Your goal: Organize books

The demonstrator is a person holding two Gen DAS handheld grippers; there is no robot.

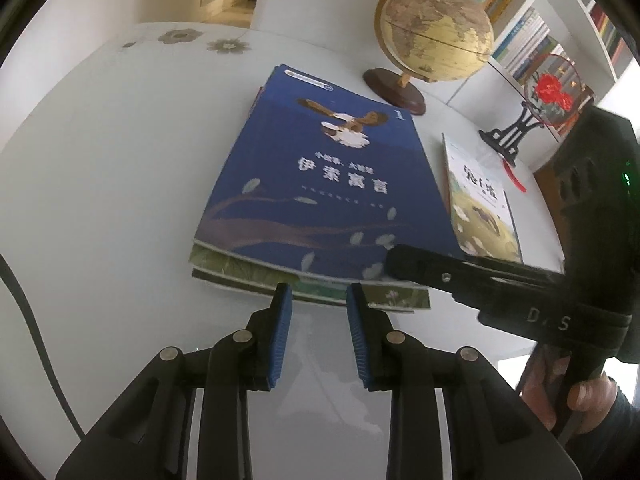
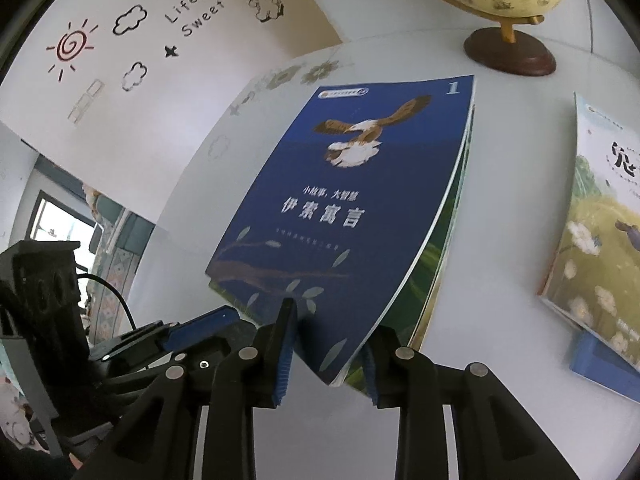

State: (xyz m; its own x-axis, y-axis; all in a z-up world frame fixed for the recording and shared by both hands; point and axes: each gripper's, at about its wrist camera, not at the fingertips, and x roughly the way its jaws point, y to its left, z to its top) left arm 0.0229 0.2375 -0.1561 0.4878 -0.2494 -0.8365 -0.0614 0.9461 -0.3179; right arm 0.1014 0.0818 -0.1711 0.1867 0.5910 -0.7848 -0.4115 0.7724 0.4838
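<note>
Stack: blue book (image 1: pixel 320 184) lies on top of a green-covered book (image 1: pixel 320 288), on the white table (image 1: pixel 100 200), near the globe (image 1: pixel 434 36).
Second pile: I see a yellow-green book (image 2: pixel 600 232) beside the stack, apart from it, on the side nearer the globe's base.
Left gripper (image 1: pixel 319 300): jaws apart, nothing between them, tips just short of the stack's near edge.
Right gripper (image 2: pixel 330 344): jaws apart, straddling the blue book's near corner; I cannot tell if the pads press it.
</note>
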